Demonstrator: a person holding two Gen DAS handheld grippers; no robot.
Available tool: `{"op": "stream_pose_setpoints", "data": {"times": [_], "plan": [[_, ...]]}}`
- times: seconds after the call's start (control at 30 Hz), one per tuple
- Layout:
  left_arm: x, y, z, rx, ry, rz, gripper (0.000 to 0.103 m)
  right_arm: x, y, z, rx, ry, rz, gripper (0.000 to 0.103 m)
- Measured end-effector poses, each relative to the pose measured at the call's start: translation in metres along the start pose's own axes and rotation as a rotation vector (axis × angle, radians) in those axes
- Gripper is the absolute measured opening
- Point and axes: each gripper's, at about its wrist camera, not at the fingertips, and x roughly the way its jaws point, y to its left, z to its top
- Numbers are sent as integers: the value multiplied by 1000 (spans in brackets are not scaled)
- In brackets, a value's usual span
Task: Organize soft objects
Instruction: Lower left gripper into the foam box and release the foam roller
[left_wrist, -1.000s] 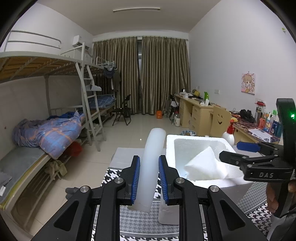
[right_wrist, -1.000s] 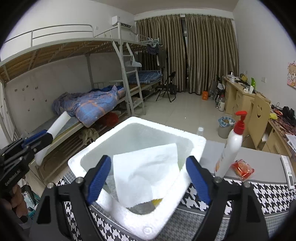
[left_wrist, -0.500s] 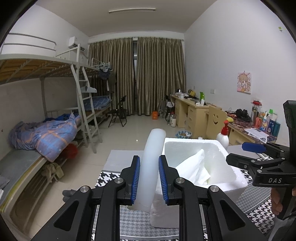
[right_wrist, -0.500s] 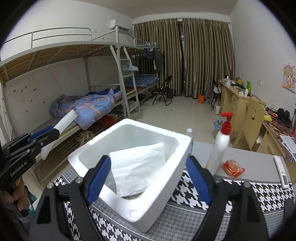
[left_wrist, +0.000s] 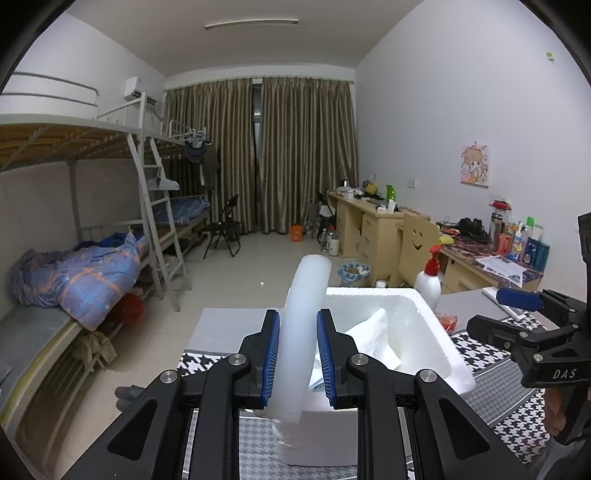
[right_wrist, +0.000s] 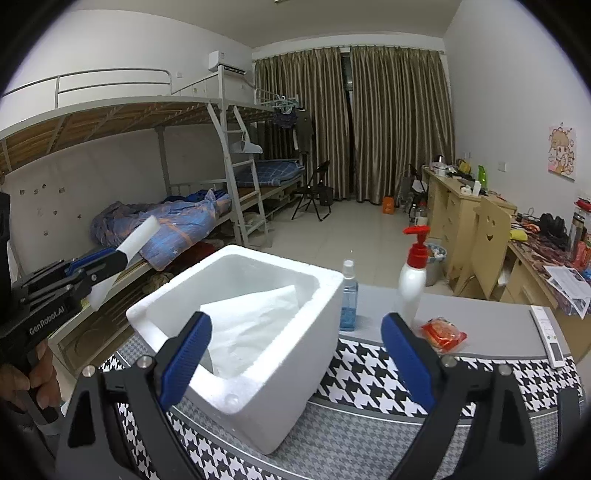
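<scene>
**White foam strip pinched, box waiting**

Foam strip (left_wrist: 303, 332) sits clamped upright in the left gripper (left_wrist: 295, 354), just beside the styrofoam box (right_wrist: 295, 325) on the houndstooth surface (right_wrist: 369, 373). Right gripper (right_wrist: 295, 354) fingers are spreading, nothing between the pads.
</scene>
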Motion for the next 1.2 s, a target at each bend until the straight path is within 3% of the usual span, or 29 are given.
{"op": "stream_pose_setpoints", "data": {"times": [1.13, 1.2], "plan": [[35, -45, 8, 61, 40, -108, 22, -18, -28, -19, 21, -3, -46, 96], [39, -46, 7, 61, 49, -110, 27, -18, -28, -20, 23, -4, -49, 96]]}}
